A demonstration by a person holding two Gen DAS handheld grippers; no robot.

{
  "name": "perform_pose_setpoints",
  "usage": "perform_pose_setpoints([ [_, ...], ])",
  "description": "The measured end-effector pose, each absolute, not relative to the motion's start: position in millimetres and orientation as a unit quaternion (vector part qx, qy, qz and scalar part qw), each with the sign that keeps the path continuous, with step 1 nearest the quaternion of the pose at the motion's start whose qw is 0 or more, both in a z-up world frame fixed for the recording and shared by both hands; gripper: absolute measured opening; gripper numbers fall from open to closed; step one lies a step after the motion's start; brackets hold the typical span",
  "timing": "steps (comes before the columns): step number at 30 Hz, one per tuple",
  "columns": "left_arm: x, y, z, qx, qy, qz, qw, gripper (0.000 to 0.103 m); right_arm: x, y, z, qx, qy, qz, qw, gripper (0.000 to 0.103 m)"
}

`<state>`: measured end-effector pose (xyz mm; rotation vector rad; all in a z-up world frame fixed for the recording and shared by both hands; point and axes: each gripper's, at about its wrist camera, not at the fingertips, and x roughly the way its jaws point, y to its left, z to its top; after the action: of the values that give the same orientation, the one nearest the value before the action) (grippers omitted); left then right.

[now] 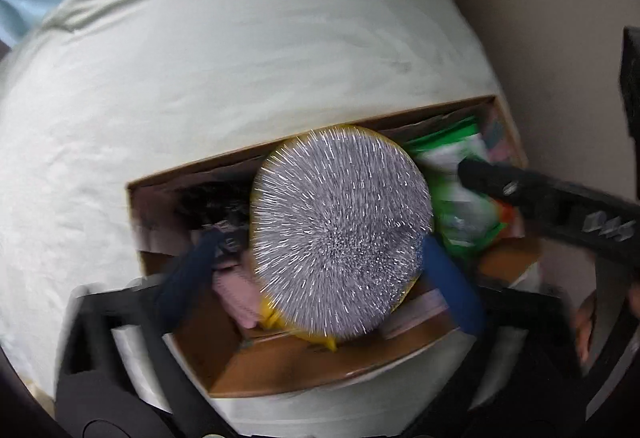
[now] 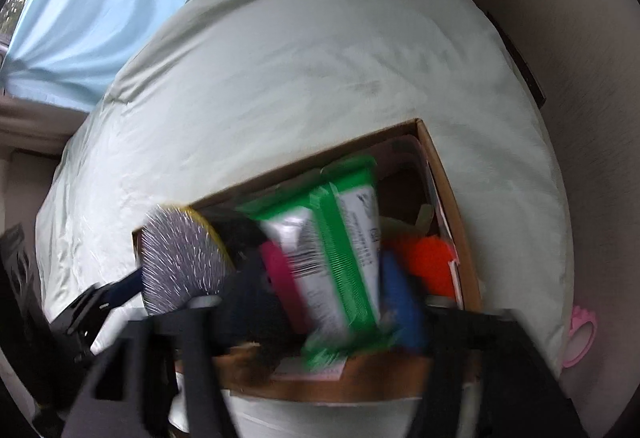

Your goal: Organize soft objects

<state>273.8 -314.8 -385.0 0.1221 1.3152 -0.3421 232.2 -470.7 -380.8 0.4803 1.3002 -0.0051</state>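
A: Left first. Your left gripper point(image 1: 320, 258) pinches the round grey-bristled, yellow-backed scrubbing pad point(image 1: 340, 234) between its blue fingers point(image 1: 452, 278), over the open brown cardboard box point(image 1: 304, 366) on the pale bedsheet point(image 1: 240, 58).

B: And right?

A: Your right gripper point(image 2: 336, 278) clamps the green-and-white plastic wipes pack point(image 2: 340, 250), long axis running away from you along the fingers, above the box's right half. Blur hides the finer contact.

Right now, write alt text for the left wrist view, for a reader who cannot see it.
The left gripper, blue-fingered, grips a round silver scouring pad with a yellow back above an open cardboard box. The box sits on a pale cloth-covered surface and holds a green and white packet, which the black right gripper reaches toward. The image is motion-blurred.
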Motion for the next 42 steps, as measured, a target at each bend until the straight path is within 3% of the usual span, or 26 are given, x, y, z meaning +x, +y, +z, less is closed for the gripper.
perform_pose_setpoints([
  [1, 273.0, -313.7, -386.6, 0.064, 0.613, -0.153, 0.772, 0.103, 233.5, -472.3, -381.6, 0.227, 0.597, -0.007, 0.769, 0.102],
  [2, 272.1, -312.3, -388.9, 0.069, 0.620, -0.150, 0.767, 0.103, 235.1, -473.6, -382.8, 0.229, 0.599, -0.010, 0.767, 0.103],
  [12, 255.0, -285.7, -391.3, 0.058, 0.632, -0.136, 0.760, 0.103, 231.4, -470.9, -382.0, 0.202, 0.603, -0.019, 0.771, 0.103],
  [21, 246.8, -275.4, -352.9, 0.059, 0.600, -0.137, 0.786, 0.103, 220.7, -458.5, -350.6, 0.187, 0.585, -0.012, 0.789, 0.103],
  [30, 209.6, -227.5, -279.3, 0.045, 0.538, -0.119, 0.834, 0.103, 191.3, -423.0, -269.4, 0.117, 0.534, -0.012, 0.837, 0.103],
  [42, 126.5, -112.2, -141.2, -0.010, 0.409, -0.093, 0.908, 0.103, 102.5, -325.5, -128.8, 0.044, 0.420, 0.005, 0.906, 0.103],
])
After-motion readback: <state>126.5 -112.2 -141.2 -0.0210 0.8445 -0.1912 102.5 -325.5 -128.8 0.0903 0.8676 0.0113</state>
